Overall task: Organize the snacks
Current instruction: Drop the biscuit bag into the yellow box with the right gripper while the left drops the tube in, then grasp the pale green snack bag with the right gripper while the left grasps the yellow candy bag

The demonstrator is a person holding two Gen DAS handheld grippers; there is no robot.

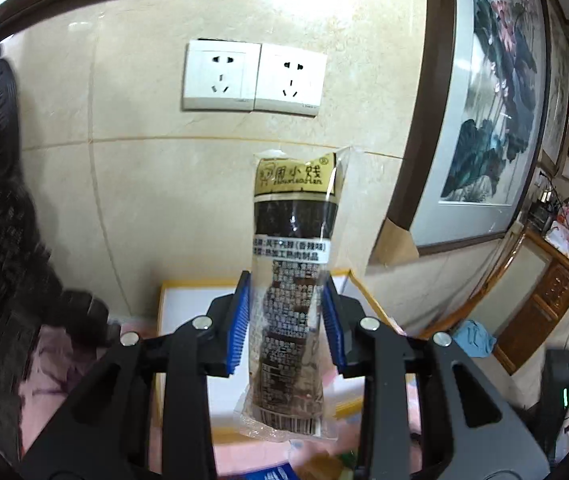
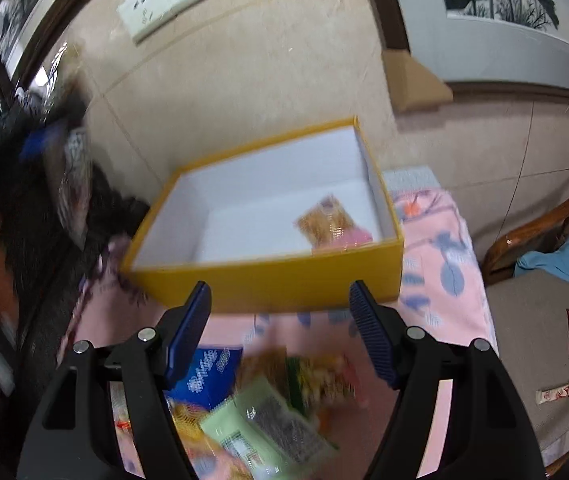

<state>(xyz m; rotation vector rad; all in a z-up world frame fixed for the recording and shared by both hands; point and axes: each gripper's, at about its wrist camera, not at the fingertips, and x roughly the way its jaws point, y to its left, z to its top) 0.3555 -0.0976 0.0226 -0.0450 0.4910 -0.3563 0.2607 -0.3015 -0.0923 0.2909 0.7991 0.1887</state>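
Observation:
My left gripper (image 1: 286, 316) is shut on a long clear packet of dark meat snack (image 1: 294, 280) with a gold label, held upright in front of the wall, above the yellow box (image 1: 354, 280). In the right wrist view the yellow box (image 2: 268, 280) with a white inside stands on a pink cloth; one golden snack packet (image 2: 328, 222) lies in its right front corner. My right gripper (image 2: 280, 320) is open and empty, above a pile of snack packets: a blue one (image 2: 212, 372), a green one (image 2: 268, 420) and orange ones (image 2: 324, 376).
Wall sockets (image 1: 252, 76) and a framed painting (image 1: 492, 92) are behind the box. A dark fuzzy object (image 2: 24, 208) lies left of the box. A chair (image 2: 532, 340) at right holds two small packets and blue cloth (image 2: 568, 258).

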